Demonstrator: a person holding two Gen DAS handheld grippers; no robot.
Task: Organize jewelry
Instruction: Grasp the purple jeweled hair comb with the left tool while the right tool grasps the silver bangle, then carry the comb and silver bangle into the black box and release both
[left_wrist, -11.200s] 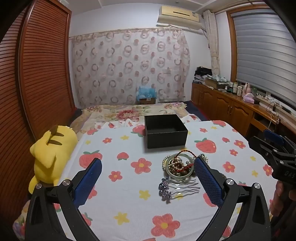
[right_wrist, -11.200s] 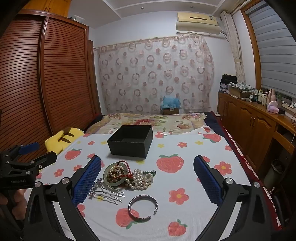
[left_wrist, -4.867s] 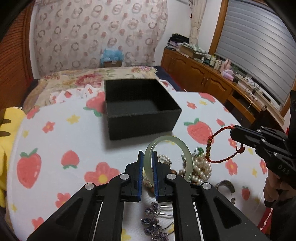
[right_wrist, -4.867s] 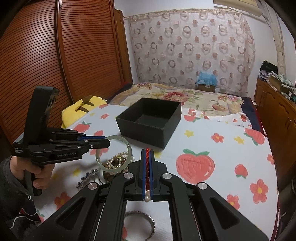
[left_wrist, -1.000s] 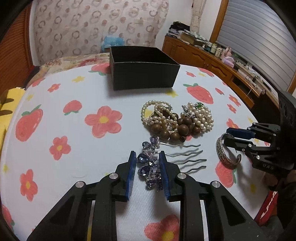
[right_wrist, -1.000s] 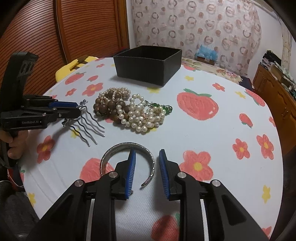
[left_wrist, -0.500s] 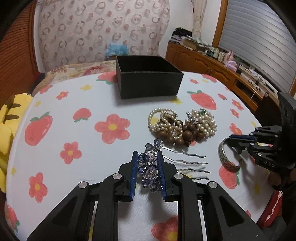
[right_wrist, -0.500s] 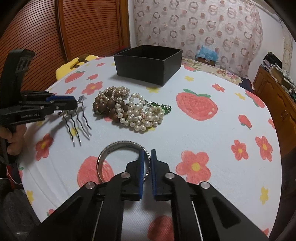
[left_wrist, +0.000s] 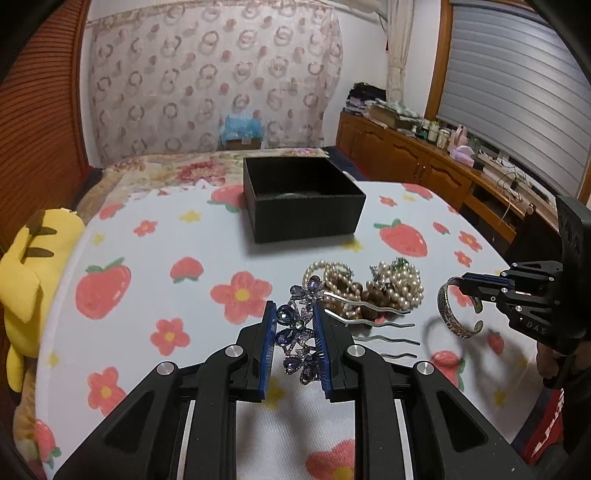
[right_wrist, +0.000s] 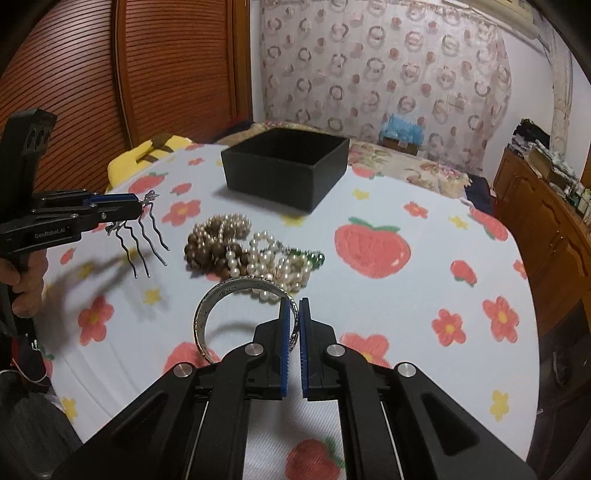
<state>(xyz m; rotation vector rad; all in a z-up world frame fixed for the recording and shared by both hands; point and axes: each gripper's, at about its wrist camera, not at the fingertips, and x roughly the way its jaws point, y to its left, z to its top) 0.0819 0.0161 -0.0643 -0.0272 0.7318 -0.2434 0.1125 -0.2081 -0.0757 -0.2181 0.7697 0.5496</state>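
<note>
Left wrist view: mounted behind the left tool (left_wrist: 294, 345), close above the strawberry-and-flower printed tabletop (left_wrist: 147, 295), facing forward and downward toward the patterned curtain (left_wrist: 207, 85); the right tool (left_wrist: 466, 285) enters at its right edge. Right wrist view: mounted behind the right tool (right_wrist: 294, 341), same downward tilt, angled toward the louvred wooden wardrobe doors (right_wrist: 147, 66); the left tool (right_wrist: 140, 208) enters at its left edge. Both views share the open black square box (left_wrist: 303, 206) (right_wrist: 286, 171) and the pile of pearl and wooden bead strands (left_wrist: 369, 286) (right_wrist: 243, 251).
</note>
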